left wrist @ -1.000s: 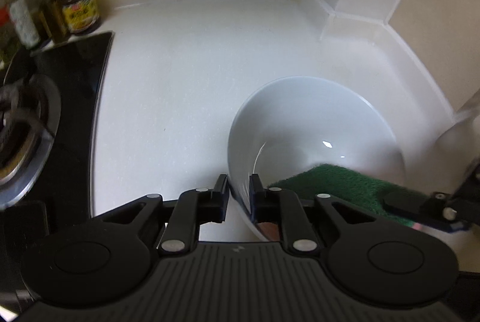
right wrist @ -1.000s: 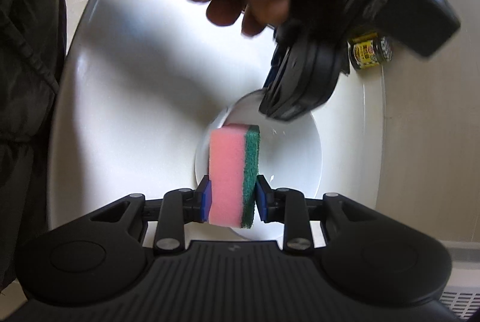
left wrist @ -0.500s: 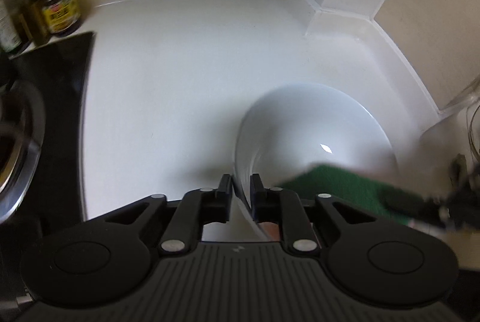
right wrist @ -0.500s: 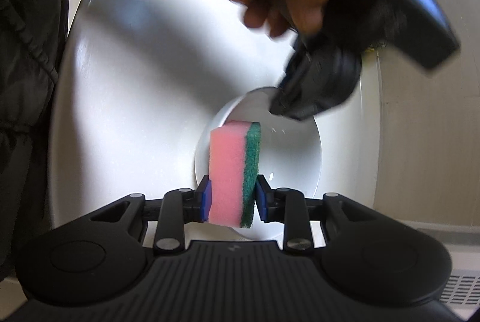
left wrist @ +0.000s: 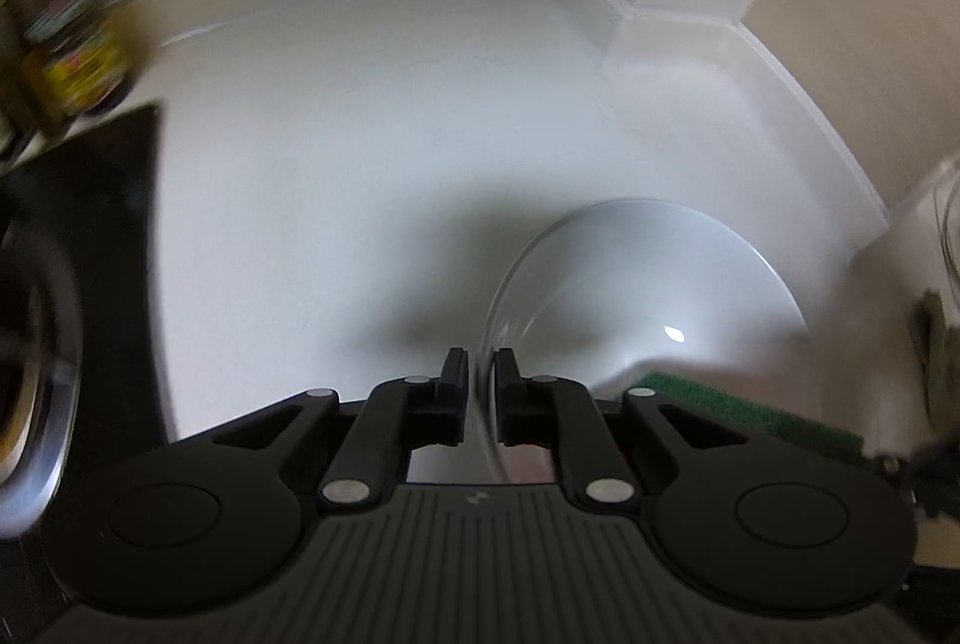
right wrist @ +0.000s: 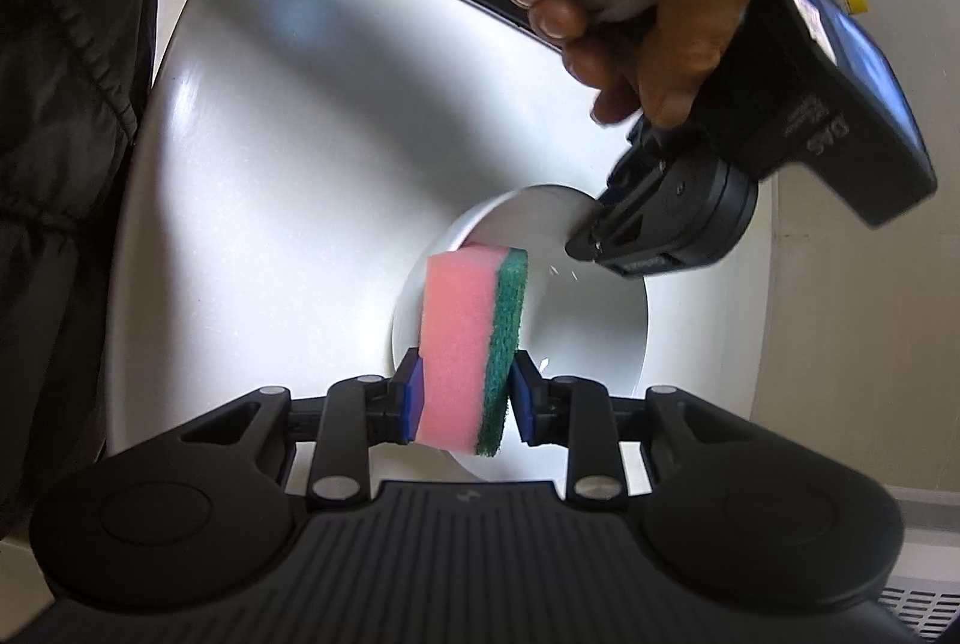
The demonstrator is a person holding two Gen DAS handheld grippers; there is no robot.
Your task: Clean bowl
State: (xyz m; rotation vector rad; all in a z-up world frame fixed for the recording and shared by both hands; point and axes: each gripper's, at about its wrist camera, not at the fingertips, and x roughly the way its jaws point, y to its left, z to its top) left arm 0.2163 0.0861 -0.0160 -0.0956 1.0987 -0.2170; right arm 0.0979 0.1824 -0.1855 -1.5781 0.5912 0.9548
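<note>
Spreading smooth and glossy white, the counter (left wrist: 360, 152) carried the round glazed bowl (left wrist: 660, 284), tipped up on edge with its hollow facing the sponge. At the bowl's near rim the left gripper (left wrist: 479, 380) straddled the thin wall, its jaws closing, the rim between them with slight gaps. Inside the bowl, the right gripper (right wrist: 462, 392) clamped a porous pink-and-green sponge (right wrist: 468, 344), long axis pointing away into the hollow.
</note>
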